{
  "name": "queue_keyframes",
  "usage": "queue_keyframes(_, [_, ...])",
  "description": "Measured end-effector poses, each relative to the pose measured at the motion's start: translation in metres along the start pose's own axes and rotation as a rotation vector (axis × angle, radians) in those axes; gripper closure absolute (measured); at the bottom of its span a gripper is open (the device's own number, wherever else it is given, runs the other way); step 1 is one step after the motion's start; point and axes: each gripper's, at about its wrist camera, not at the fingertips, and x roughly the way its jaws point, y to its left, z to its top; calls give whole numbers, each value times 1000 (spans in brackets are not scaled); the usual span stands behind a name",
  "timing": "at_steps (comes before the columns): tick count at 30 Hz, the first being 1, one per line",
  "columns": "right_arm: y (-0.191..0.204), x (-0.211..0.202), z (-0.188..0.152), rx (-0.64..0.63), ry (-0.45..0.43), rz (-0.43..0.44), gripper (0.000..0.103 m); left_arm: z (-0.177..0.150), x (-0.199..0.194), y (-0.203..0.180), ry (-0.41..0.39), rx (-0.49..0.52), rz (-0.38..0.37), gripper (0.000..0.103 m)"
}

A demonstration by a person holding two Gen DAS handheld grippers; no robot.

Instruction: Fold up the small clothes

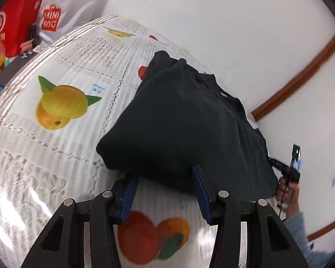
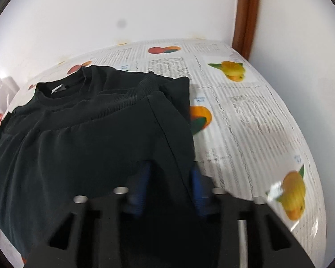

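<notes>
blue left fingers gape over fruit-print tablecloth; right fingers pinch black garment by white wall.

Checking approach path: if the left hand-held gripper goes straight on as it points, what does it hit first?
Probably the near edge of the black garment, which lies just beyond the open left hand-held gripper. The fingertips already seem level with that edge, though depth is unclear.

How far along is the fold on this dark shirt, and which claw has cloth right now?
Partly done: the black shirt lies on the fruit-print tablecloth with its ribbed hem already brought up near the collar. In hand: the right claw has the shirt's near edge between its fingers. The left claw stands open at the near-side fold, gripping nothing. Left: the bundle looks bulky and uneven, so probably another fold and tidying.
</notes>
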Motion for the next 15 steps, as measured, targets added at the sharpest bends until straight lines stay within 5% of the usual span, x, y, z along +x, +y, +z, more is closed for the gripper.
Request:
queue_keyframes(5, [-8, 1, 8, -40, -25, 34, 90, 3, 12, -15, -12, 20, 35, 80])
queue_keyframes(12, [-33, 13, 32, -18, -51, -12, 90, 10, 37, -38, 15, 60, 37, 82])
queue_keyframes(15, [-49, 16, 36, 33, -44, -5, 85, 11, 47, -52, 14, 99, 100, 80])
